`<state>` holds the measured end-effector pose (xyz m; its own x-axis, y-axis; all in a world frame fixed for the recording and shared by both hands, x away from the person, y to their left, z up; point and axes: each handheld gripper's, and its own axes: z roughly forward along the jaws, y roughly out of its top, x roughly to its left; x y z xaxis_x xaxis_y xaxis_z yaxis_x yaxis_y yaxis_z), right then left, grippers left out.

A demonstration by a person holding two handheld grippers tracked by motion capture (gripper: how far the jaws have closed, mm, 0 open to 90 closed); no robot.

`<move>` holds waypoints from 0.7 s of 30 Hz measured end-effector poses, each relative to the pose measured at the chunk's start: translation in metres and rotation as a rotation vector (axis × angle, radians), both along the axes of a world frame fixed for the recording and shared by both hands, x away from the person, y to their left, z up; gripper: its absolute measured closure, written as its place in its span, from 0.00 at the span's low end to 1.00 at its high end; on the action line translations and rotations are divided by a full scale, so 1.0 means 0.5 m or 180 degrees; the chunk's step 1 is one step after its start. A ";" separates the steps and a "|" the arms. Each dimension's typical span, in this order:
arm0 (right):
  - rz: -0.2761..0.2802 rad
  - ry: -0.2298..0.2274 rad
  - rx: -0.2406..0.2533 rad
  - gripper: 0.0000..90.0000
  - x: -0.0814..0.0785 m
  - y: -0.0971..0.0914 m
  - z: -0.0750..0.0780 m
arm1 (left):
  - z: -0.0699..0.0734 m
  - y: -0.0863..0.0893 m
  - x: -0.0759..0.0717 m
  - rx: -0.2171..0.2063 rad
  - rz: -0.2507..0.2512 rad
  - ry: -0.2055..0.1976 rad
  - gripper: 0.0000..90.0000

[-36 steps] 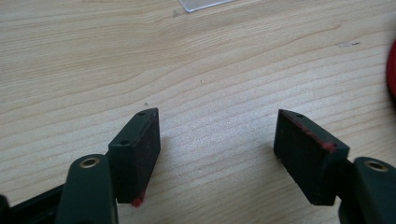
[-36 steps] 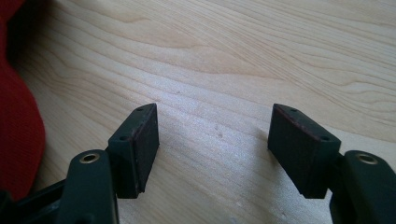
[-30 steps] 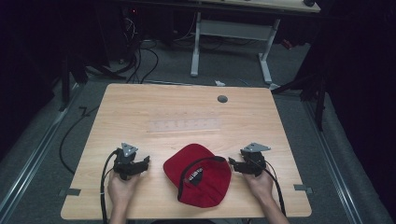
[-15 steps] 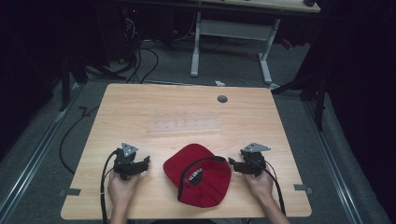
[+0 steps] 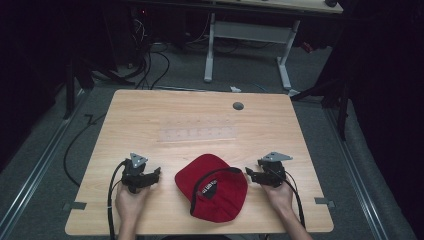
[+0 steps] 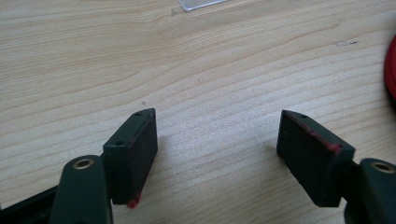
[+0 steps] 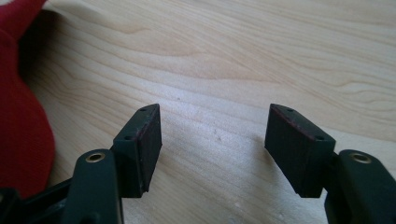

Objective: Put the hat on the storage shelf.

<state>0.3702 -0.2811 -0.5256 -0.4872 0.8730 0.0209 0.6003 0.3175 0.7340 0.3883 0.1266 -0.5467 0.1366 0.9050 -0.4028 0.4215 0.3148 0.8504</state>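
A red cap (image 5: 212,187) lies crown up near the front edge of the wooden table (image 5: 200,115), with a black strap and label across it. My left gripper (image 5: 156,173) rests on the table to the cap's left, jaws pointing toward it. In the left gripper view it (image 6: 217,126) is open over bare wood, with the cap's edge (image 6: 391,70) at the far right. My right gripper (image 5: 249,173) sits just right of the cap. Its jaws (image 7: 215,119) have just been closing a little but stay open with nothing between them, the cap (image 7: 18,116) to their left.
A clear plastic strip (image 5: 197,134) lies flat across the table's middle, its corner (image 6: 201,3) also visible in the left gripper view. A grey round cap (image 5: 238,106) sits in the tabletop near the far edge. Desk legs and cables stand on the floor beyond.
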 end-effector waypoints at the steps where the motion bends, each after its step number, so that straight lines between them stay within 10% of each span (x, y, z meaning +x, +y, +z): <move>1: -0.0010 -0.0024 -0.0001 0.41 -0.003 -0.001 0.007 | 0.000 0.001 0.000 0.0002 -0.0003 0.0003 0.32; 21: 0.0065 -0.0346 0.0435 0.52 -0.054 -0.037 0.083 | 0.000 0.002 0.000 -0.0011 -0.0003 0.0004 0.32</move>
